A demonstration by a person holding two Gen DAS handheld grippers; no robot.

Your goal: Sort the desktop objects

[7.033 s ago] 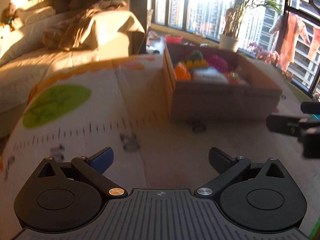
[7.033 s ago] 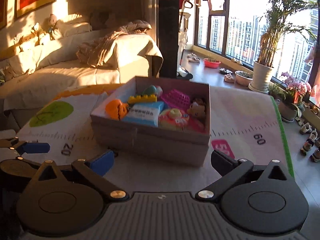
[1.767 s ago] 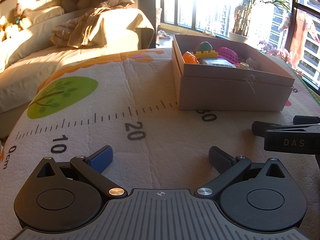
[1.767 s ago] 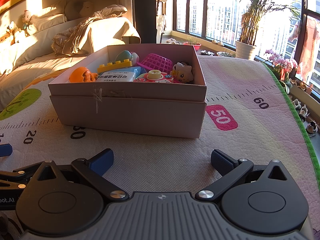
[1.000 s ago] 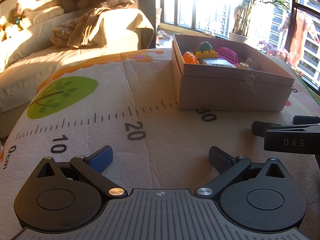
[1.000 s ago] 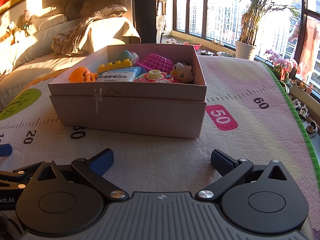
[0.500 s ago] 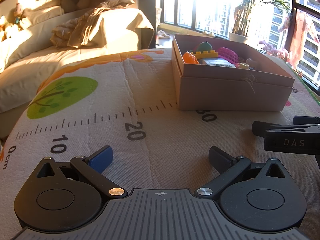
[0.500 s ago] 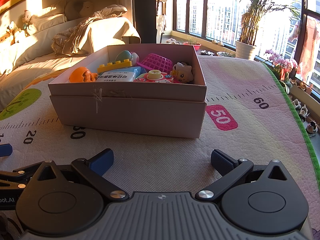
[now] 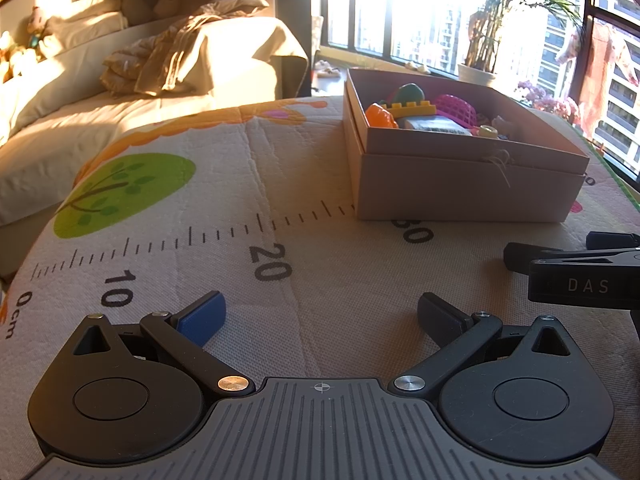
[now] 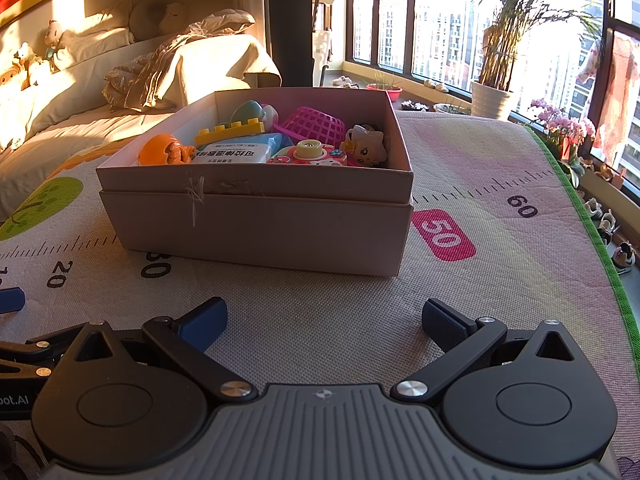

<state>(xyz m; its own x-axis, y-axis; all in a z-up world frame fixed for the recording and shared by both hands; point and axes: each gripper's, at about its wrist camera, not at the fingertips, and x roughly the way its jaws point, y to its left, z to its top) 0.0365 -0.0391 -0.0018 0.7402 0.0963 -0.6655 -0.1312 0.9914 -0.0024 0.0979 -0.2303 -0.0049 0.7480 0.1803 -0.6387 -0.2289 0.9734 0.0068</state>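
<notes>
Unchanged since 1 second ago: our 2 grippers, left gripper (image 9: 322, 314) and right gripper (image 10: 324, 316), wide and empty, box (image 10: 256, 220) ahead full, sorting apparently done.

My two wrist cameras sit low over the mat (image 9: 320, 280), facing forward. Both share the box (image 10: 260, 224), nearer on my right.

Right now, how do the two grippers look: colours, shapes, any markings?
Both are black plastic. The left gripper has round disc housings, silver rivets, a ribbed grey body, one blue pad and one dark pad. The right gripper has the same build with blue pads. White letters "DAS" mark its side in the left view.
</notes>
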